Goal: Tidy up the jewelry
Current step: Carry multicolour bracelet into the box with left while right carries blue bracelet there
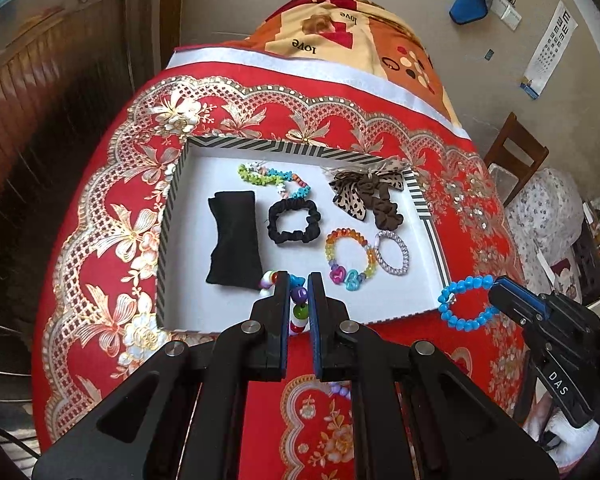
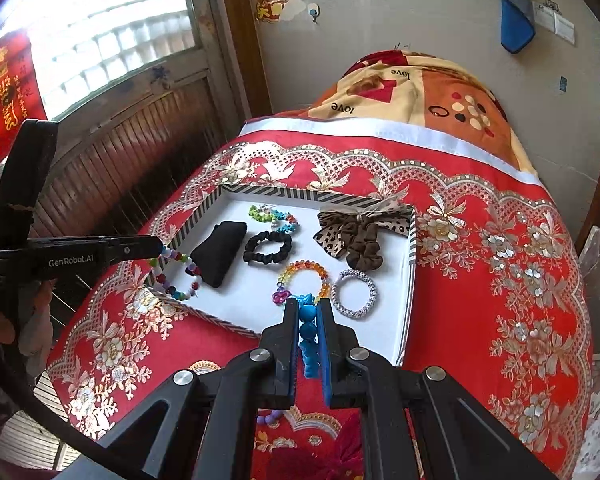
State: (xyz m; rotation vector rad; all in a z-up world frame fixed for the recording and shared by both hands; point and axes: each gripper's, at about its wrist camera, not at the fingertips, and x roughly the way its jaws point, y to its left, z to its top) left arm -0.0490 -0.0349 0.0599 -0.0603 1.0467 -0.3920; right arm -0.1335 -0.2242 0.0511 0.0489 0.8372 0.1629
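Jewelry tray (image 1: 172,216) holds seven pieces; each gripper, left (image 1: 299,292) and right (image 2: 308,316), pinches one bead bracelet.

A white tray (image 1: 188,304) with a striped rim lies flat on the red cloth. In it lie a black band (image 1: 232,236), a black scrunchie (image 1: 294,222), a brown bow (image 1: 360,194), a bright star chain (image 1: 274,178), a rainbow bracelet (image 1: 350,256) and a silver ring (image 1: 392,252). A blue bracelet (image 1: 466,302) and a mixed bead bracelet (image 2: 176,276) hang over the tray's near edge, each pinched in a claw
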